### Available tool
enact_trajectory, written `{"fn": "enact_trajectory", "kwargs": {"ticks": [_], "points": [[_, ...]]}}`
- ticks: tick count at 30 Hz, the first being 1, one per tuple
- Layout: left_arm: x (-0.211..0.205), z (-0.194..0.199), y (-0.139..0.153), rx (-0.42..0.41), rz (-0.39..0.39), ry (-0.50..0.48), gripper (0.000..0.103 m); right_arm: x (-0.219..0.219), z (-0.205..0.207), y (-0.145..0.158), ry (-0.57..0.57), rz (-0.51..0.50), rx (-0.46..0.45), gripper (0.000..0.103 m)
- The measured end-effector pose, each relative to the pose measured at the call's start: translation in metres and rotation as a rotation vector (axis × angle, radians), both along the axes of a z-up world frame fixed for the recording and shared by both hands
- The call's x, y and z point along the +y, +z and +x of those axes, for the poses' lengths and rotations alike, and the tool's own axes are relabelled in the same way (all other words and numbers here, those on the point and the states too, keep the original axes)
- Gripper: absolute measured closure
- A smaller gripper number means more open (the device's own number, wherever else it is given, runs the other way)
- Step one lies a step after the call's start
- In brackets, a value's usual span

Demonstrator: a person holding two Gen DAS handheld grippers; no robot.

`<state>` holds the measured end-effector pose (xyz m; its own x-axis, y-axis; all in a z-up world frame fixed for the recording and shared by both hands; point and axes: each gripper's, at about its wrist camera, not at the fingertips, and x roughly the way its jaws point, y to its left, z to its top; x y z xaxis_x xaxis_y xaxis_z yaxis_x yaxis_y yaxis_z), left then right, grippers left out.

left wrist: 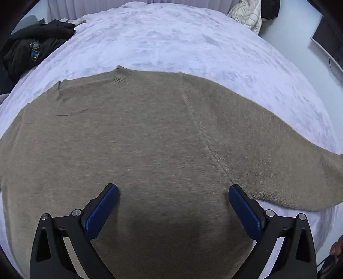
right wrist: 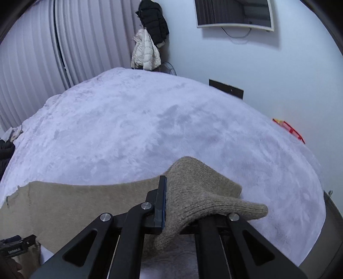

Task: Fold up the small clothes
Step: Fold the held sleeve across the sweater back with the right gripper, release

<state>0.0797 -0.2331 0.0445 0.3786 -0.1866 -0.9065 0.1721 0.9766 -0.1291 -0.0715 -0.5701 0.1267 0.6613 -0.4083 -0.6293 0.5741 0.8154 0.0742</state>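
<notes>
while sweater (right wrist: 199, 193) fills right fingers (right wrist: 163, 199)

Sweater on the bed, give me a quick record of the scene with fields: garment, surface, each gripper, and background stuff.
garment: tan knit sweater, body spread flat, one sleeve lifted
surface: pale fluffy blanket on the bed
left gripper: open, over the sweater body, holding nothing
right gripper: shut on the sleeve cuff, raised off the blanket
background: black jacket at the bed's edge; white puffer coat and wall screen behind
</notes>
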Motion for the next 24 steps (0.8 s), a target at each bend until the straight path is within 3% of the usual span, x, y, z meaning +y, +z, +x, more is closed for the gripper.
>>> {"fn": "enact_trajectory", "kwargs": {"ticks": [7,11,14,18,24], "points": [[0.115,0.006,0.019,-0.034,-0.096,0.171,0.000,0.137,0.039,0.085,0.210,-0.122,-0.099,0.098],[0.199,0.003,0.021,-0.046,-0.120,0.299,0.000,0.251,0.081,0.091,0.378,-0.168,-0.085,0.098],[0.253,-0.006,0.014,-0.039,-0.145,0.368,0.000,0.328,0.119,0.063,0.479,-0.167,-0.017,0.098],[0.313,-0.024,0.003,-0.028,-0.168,0.449,0.000,0.406,0.155,0.002,0.559,-0.185,0.107,0.098],[0.357,-0.042,-0.009,-0.024,-0.224,0.507,0.000,0.473,0.177,-0.078,0.624,-0.227,0.268,0.098]]}}
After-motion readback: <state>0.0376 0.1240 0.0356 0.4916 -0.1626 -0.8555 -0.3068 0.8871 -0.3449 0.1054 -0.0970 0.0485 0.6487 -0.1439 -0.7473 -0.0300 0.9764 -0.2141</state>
